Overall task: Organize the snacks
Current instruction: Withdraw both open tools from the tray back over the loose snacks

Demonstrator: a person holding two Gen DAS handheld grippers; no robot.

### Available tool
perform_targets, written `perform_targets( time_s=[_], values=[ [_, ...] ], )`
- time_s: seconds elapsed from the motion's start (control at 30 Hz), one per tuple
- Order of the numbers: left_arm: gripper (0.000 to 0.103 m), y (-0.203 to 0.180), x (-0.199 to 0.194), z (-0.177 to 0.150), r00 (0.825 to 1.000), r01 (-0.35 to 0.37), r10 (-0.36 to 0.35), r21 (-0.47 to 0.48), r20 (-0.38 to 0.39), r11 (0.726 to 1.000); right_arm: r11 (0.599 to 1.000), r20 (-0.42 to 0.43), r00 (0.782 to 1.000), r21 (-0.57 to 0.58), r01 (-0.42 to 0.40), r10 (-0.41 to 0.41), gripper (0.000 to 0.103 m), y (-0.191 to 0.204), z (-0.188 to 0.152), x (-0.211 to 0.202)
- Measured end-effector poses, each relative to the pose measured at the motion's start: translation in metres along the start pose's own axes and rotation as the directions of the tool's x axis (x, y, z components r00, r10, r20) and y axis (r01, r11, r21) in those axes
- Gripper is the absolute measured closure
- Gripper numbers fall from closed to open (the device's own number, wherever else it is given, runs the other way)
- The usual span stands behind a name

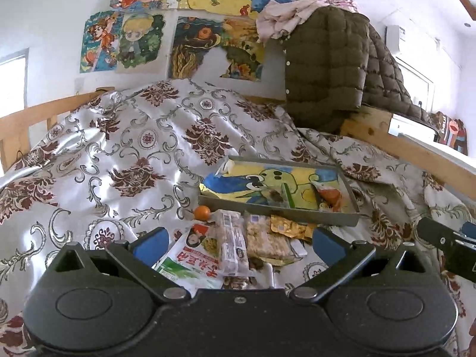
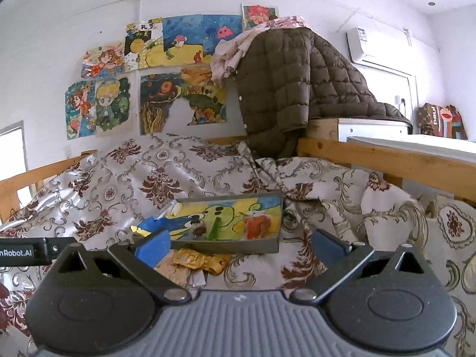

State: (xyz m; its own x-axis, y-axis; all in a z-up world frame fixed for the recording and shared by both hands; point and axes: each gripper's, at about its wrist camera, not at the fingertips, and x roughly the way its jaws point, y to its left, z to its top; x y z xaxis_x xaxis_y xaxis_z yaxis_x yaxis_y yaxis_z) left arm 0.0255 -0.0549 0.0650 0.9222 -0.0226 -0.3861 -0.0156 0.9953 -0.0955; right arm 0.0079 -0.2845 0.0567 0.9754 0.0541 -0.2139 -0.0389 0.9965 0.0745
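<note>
Snack pile: loose packets on the patterned bedspread (image 1: 98,148), just in front of my left gripper (image 1: 238,242), near side of the grey tray with a painted cartoon liner (image 1: 276,208).
Nearest target: clear-wrapped white bar packet (image 1: 232,244), dead ahead betw. left fingers.
Axis: long side runs away from me, toward the tray; jaws span its short width.
Nearer hand: left; right gripper (image 2: 242,248) sits off to the side, over the crumpled gold wrapper (image 2: 199,261).
Jaws: both wide, nothing held.
Judgement: straight fwd-and-down w/ left, no wrist turn needed.
</note>
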Motion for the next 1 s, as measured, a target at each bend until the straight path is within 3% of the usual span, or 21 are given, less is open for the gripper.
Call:
perform_targets(
  time_s=[0.13,0.33,0.5,0.73,1.0],
  values=[
    [0.001,0.001,-0.001,-0.004,0.999,-0.02,0.021,0.022,-0.033,1.0,1.0,-0.036,0.999,-0.009,0.009,-0.009,0.0,0.0,-0.006,0.0],
    [0.001,0.0,0.007,-0.011,0.984,-0.068,0.076,0.053,-0.16,0.996,0.999,-0.149,0.988,0.003,0.037,-0.036,0.0,-0.005,-0.018,0.011],
    [0.001,0.0,0.012,-0.013,0.978,-0.068,0.073,0.03,-0.197,0.997,0.998,-0.214,0.976,0.034,0.055,-0.046,0.0,-0.012,-0.026,0.013],
    [0.001,-0.001,0.025,-0.018,0.962,-0.003,0.013,0.039,-0.272,0.999,0.996,-0.276,0.958,0.025,0.091,-0.08,0.0,-0.015,-0.032,0.021],
    [0.001,0.016,0.036,-0.026,0.945,-0.068,0.068,0.011,-0.319,0.998,0.997,-0.309,0.948,-0.016,0.073,-0.074,0.0,-0.004,-0.036,0.03]
  ],
)
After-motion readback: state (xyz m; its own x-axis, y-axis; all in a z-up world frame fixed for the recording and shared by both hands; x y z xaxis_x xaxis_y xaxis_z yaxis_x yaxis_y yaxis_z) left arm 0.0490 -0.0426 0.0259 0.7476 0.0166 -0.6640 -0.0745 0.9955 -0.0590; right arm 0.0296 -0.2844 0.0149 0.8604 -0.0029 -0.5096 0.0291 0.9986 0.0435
